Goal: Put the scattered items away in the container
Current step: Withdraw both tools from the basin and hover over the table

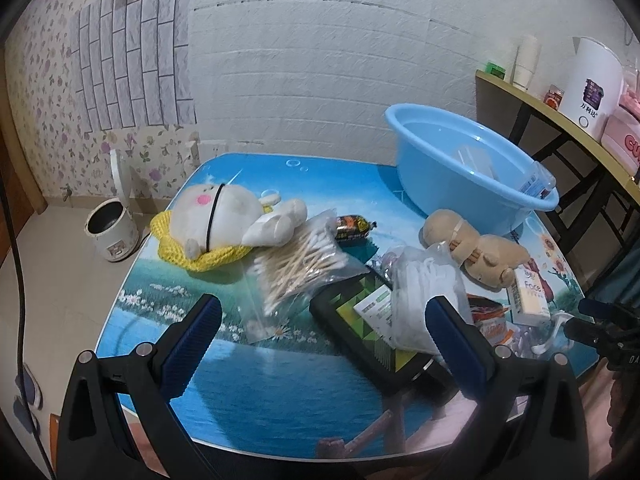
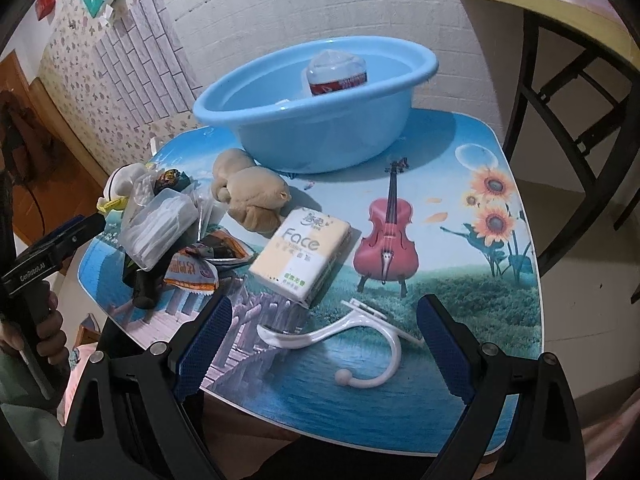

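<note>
Blue pads frame both my views. My left gripper [image 1: 320,332] gapes wide and empty over the table [image 1: 280,392]; the white plush [image 1: 224,220] lies at ten o'clock from it, the bag of cotton swabs [image 1: 300,268] at twelve, the brown plush [image 1: 476,248] at one, the blue basin [image 1: 452,164] beyond at the far edge. My right gripper [image 2: 324,344] also stands wide, gripping nothing, with the white hook [image 2: 360,344] lying between its fingers, untouched. Tissue pack [image 2: 304,252] sits at twelve; a bottle [image 2: 336,74] already rests in the basin.
</note>
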Action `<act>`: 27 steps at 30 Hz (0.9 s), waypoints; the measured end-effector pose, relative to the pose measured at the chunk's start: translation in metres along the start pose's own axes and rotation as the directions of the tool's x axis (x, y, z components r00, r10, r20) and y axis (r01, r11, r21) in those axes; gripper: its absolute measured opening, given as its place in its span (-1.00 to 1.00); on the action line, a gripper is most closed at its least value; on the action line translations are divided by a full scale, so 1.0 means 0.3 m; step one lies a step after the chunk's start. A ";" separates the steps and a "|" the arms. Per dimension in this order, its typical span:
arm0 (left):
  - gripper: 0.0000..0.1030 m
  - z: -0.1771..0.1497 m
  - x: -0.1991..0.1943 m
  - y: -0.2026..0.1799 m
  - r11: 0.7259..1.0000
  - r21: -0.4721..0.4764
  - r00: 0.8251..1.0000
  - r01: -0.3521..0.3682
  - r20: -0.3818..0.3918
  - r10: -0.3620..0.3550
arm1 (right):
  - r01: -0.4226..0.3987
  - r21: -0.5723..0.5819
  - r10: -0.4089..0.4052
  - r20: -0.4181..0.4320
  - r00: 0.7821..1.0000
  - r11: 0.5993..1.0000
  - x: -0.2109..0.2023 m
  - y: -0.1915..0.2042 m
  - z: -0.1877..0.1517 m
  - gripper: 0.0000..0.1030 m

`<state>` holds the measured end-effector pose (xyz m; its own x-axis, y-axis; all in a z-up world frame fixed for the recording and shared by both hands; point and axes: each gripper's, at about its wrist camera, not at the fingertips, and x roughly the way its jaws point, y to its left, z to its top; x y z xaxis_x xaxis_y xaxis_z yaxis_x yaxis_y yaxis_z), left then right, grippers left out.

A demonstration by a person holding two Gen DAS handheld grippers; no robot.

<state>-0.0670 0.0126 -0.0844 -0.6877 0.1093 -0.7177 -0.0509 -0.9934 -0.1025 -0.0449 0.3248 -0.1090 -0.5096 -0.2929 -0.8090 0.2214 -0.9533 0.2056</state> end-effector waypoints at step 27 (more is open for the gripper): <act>0.99 -0.075 0.051 -0.096 0.996 0.060 0.994 0.071 -0.084 -0.066 | 0.041 -0.068 -0.043 -0.024 0.999 0.997 0.011 -0.002 -0.043 0.78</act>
<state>-0.0596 0.0436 -0.1080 -0.6194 0.1768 -0.7649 -0.1426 -0.9834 -0.1118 -0.0359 0.3253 -0.1190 -0.4987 -0.2499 -0.8300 0.2564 -0.9572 0.1342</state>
